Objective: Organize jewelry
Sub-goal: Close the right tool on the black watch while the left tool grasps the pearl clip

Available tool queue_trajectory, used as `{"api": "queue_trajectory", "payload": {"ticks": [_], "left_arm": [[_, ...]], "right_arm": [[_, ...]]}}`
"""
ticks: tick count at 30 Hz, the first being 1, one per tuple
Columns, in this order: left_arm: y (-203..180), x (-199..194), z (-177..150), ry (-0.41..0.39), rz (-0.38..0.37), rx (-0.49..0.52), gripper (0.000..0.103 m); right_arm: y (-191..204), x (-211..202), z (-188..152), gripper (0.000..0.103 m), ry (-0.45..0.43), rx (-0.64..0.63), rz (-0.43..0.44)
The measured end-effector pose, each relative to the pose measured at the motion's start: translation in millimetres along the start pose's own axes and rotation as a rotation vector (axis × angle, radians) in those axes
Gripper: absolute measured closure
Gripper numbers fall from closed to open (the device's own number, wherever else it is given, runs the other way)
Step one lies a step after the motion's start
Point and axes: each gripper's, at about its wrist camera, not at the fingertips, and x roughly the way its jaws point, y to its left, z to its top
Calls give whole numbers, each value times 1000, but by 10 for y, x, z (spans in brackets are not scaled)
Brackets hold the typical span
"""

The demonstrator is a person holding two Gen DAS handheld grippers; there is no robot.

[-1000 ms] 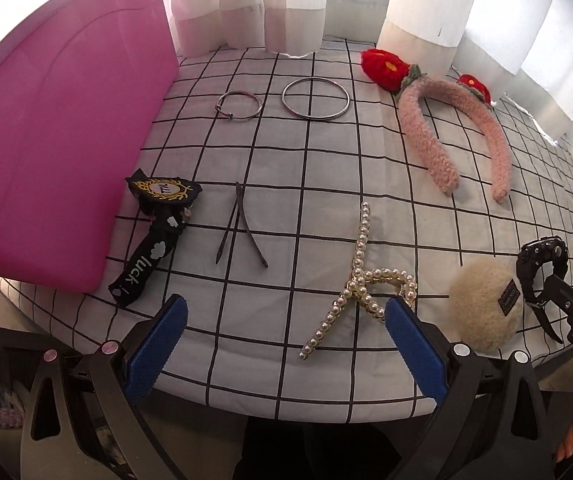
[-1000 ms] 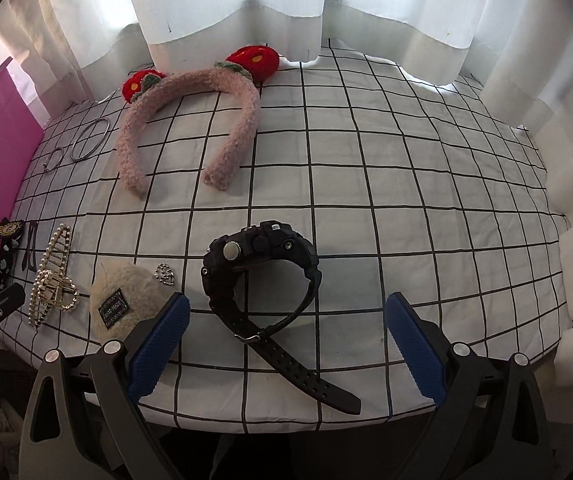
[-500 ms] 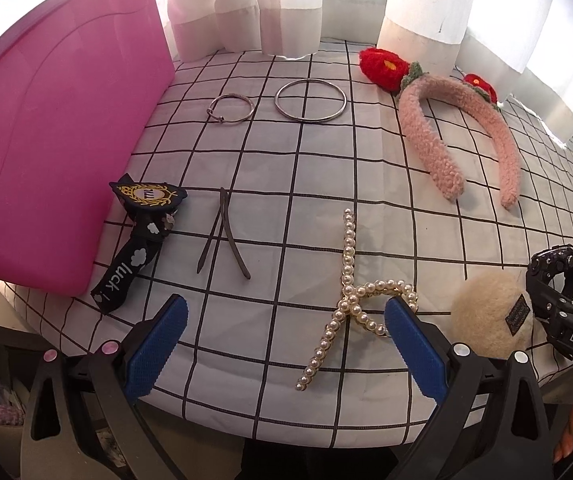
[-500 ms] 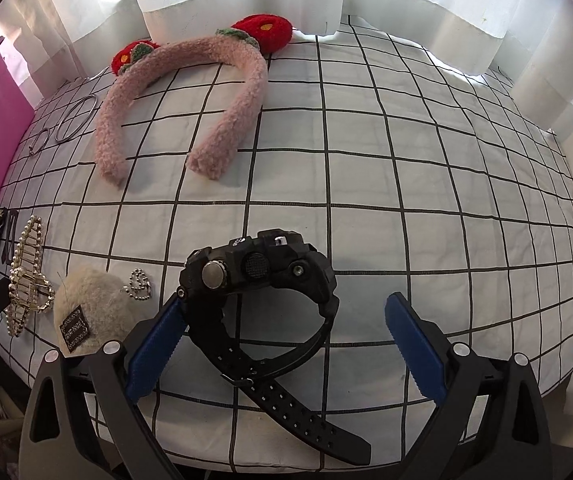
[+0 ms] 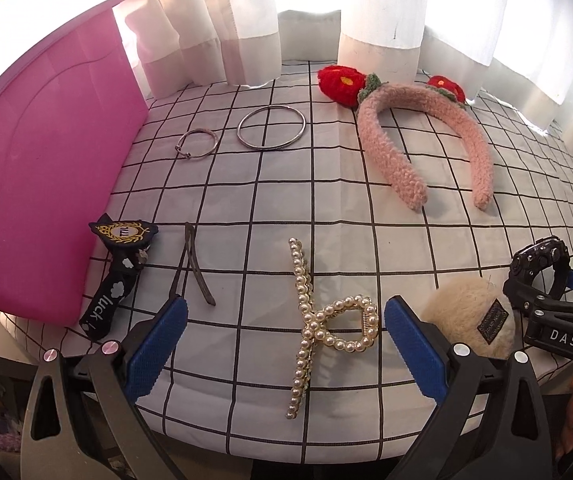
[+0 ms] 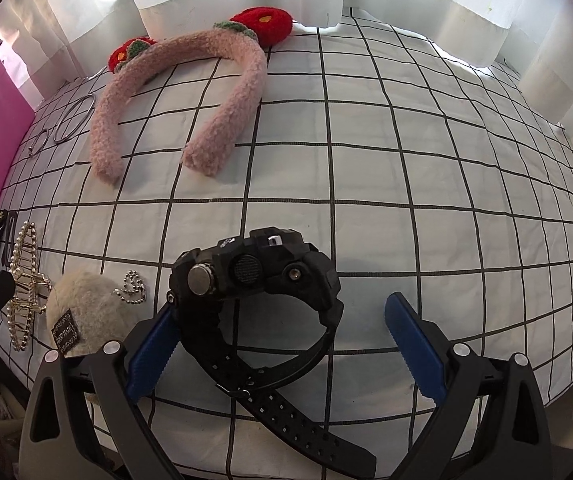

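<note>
Left tongs [image 5: 284, 346] are spread wide and grasp nothing; the pearl clip [image 5: 318, 322] lies on the cloth [image 5: 326, 208] between the two blue pads [image 5: 154, 346], touching neither, its looped handle close to the right-side pad. Right tongs [image 6: 282, 344] are equally wide and released. The black watch [image 6: 258, 280] sits between them, case tipped up on its side, strap trailing toward the near edge; its band lies against, or just beside, the left-side pad [image 6: 148, 354], and whether it truly touches cannot be told. The other pad stands well clear of it.

The near edge of the counter runs just under both tongs, the cloth folding down over it. On the left a pink box [image 5: 42, 184] walls that side, its base touching the cloth's edge. At the back, white curtains [image 5: 294, 12] hang down to the surface. In the right wrist view the cloth also drops away along the right.

The widest open room is the right half of the counter, beyond and right of the watch. A bare band also crosses the middle, between the near row and the far row.

Near row, left to right: a black "luck" tag [image 5: 116, 276] just beside the box, a dark hairpin [image 5: 192, 266], the pearl clip, a cream puff [image 5: 470, 320] with a bead chain [image 6: 132, 288] beside it, then the watch. Far row: a small ring [image 5: 197, 143], a larger bangle [image 5: 271, 132] beside it, and a pink headband [image 5: 418, 136] with red flowers near the curtains.
</note>
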Motion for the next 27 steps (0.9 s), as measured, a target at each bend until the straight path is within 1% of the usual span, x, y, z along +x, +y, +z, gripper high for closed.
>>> {"api": "queue_trajectory", "payload": {"ticks": [1,3,4,6,9,13,16,17,19,22,27], "left_arm": [[-9,5,7,5,-16,-3,6],[8,-53,18,-24,-68,-31,6],[2,-58,20,-31,-71,-32,6],[-36,35,21,4,-45,-15,6],[-18,157,-5,37,-52,-34,6],[-86,279,-10,66,-56,-18,6],[-123,460,-42,144,-66,-19,5],[-84,459,-53,129,-81,-52,5],[-99,472,-56,116,-71,-42,5],[-109,476,-67,103,-75,-34,5],[-106,488,-51,123,-78,-38,5]], "right_arm": [[-4,0,-6,9,-1,0,1],[-12,0,-12,9,-3,1,3],[-14,-5,-25,9,-3,2,5],[-13,-6,-34,9,-5,1,2],[-2,-10,-43,9,-7,-2,1],[20,-12,-46,9,-7,-8,-4],[64,6,-44,9,-5,-26,-32],[74,10,-38,9,-6,-31,-38],[69,10,-31,9,-5,-25,-37],[74,11,-24,9,-7,-28,-40],[86,11,-9,9,-10,-46,-37]]}}
